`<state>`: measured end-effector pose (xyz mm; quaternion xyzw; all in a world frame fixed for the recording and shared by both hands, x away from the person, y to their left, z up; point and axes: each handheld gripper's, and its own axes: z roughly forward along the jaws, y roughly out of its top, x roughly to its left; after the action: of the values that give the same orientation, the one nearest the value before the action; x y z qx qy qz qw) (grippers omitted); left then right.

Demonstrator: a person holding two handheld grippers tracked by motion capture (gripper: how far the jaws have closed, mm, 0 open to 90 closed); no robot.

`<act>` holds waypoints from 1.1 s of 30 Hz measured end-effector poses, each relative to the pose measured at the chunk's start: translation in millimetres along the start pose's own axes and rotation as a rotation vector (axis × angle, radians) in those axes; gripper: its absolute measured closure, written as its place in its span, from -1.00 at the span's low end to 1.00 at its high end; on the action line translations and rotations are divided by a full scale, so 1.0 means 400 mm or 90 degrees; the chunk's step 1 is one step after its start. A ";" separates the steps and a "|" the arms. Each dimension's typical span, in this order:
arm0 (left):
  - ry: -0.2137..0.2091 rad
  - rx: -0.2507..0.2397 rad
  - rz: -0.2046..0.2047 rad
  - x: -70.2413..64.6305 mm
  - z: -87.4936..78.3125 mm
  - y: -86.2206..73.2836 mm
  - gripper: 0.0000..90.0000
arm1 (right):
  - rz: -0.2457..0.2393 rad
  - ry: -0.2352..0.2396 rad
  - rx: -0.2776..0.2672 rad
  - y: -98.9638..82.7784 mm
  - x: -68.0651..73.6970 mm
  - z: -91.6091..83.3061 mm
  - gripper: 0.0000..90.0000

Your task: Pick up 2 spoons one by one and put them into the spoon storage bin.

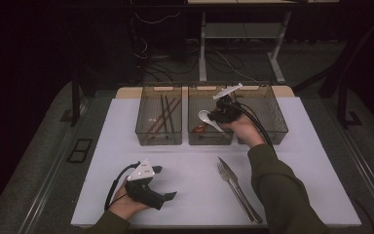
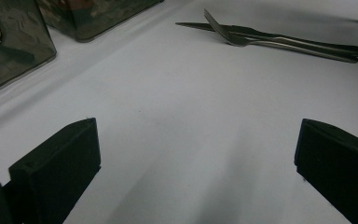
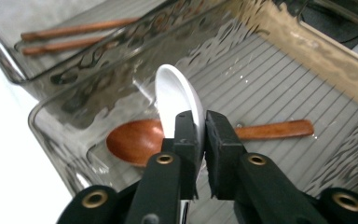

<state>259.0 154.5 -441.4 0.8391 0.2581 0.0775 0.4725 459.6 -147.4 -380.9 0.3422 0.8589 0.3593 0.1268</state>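
White spoon [image 3: 177, 100] pinched in right claw [image 3: 201, 135]; its view reveals a wooden spoon [image 3: 137, 140] beneath.

A glossy white spoon [image 3: 177, 95], bowl up and tilted, hangs pinched by its handle over the middle bin [image 3: 279, 88], just above a wooden spoon [image 3: 135, 140] lying on the bin's ribbed floor.

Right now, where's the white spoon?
The white spoon sits between the right tool's jaws over the middle bin, just above a wooden spoon lying inside.
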 end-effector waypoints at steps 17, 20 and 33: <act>0.005 -0.005 -0.011 0.008 -0.004 -0.007 -1.00 | 0.059 0.072 -0.072 -0.037 0.002 -0.109 0.02; 0.005 -0.009 -0.015 0.010 -0.005 -0.006 -1.00 | 0.052 0.068 -0.078 -0.049 0.006 -0.133 -0.07; 0.009 -0.004 -0.008 0.005 -0.008 -0.005 -1.00 | 0.063 0.071 -0.104 -0.143 0.042 -0.199 -0.19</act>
<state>258.8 158.9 -441.5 0.8353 0.2663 0.0814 0.4741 381.9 -207.5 -364.3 0.3523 0.8145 0.4524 0.0884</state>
